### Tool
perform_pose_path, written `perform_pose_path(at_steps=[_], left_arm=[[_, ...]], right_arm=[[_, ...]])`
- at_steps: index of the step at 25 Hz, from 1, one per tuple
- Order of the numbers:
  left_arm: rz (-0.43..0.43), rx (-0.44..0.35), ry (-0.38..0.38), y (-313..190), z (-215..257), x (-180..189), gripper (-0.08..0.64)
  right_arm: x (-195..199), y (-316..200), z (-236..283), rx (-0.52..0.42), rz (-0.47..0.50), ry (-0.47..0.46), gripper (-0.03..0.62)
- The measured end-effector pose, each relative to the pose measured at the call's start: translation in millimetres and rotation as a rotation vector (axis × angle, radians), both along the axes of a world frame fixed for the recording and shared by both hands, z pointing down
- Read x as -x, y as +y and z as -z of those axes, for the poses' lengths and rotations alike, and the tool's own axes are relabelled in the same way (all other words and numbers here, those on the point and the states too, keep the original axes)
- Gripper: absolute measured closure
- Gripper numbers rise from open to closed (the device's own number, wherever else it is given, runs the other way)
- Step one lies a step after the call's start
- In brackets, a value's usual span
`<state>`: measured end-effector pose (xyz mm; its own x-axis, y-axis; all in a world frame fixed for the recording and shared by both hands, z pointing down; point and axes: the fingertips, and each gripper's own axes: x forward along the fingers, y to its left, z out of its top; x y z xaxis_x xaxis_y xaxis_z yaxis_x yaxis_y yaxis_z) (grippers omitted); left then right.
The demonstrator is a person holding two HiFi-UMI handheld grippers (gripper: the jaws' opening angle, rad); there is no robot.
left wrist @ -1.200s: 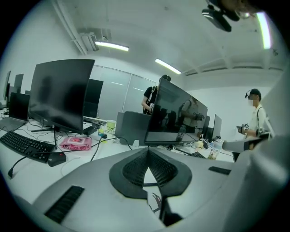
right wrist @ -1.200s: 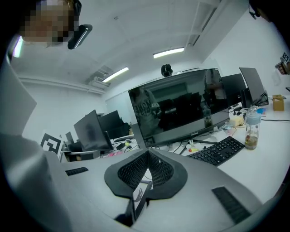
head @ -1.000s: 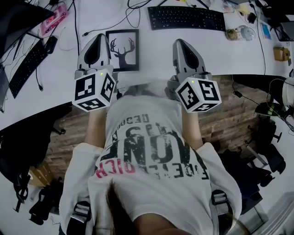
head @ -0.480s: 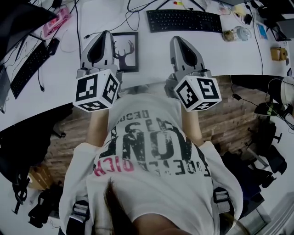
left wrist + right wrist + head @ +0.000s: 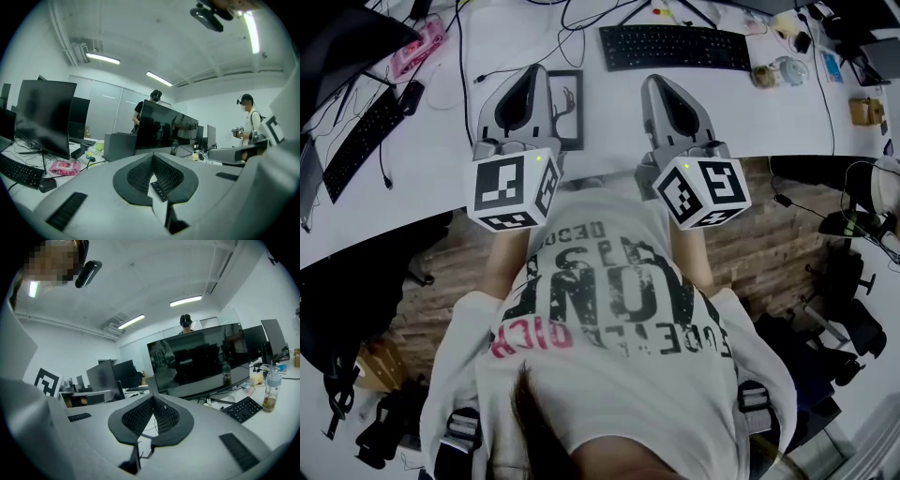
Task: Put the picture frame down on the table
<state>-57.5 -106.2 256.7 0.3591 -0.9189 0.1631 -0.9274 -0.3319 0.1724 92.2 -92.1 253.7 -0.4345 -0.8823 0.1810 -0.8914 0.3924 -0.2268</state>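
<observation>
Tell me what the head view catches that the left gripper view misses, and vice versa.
Head view only: the picture frame lying on the white table, partly behind the left claw, and the wearer's printed shirt. Left gripper view only: the ceiling lights and two standing people. Both: the shut left claw, the pink pack and a dark keyboard.

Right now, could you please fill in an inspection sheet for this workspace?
Surface: white table, crowded along its far side.
Job's things: picture frame lies flat on the table, partly hidden behind the left gripper.
Clutter: keyboard, second keyboard, pink pack, bottle.
Grippers: left gripper and right gripper both shut, nothing held, above the table's near edge.
Cables: black cables trail across the table.
Surroundings: monitors, a person standing beyond them, wooden floor.
</observation>
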Motion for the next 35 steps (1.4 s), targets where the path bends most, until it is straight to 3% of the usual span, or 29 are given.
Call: perform_pose_path(at_steps=[35], left_arm=[[-0.015,0.053,0.005,-0.5,-21.4,-17.3,0.558]], right_arm=[[-4.4,-4.5,-24.7,0.07,0.033,0.002,0.592]])
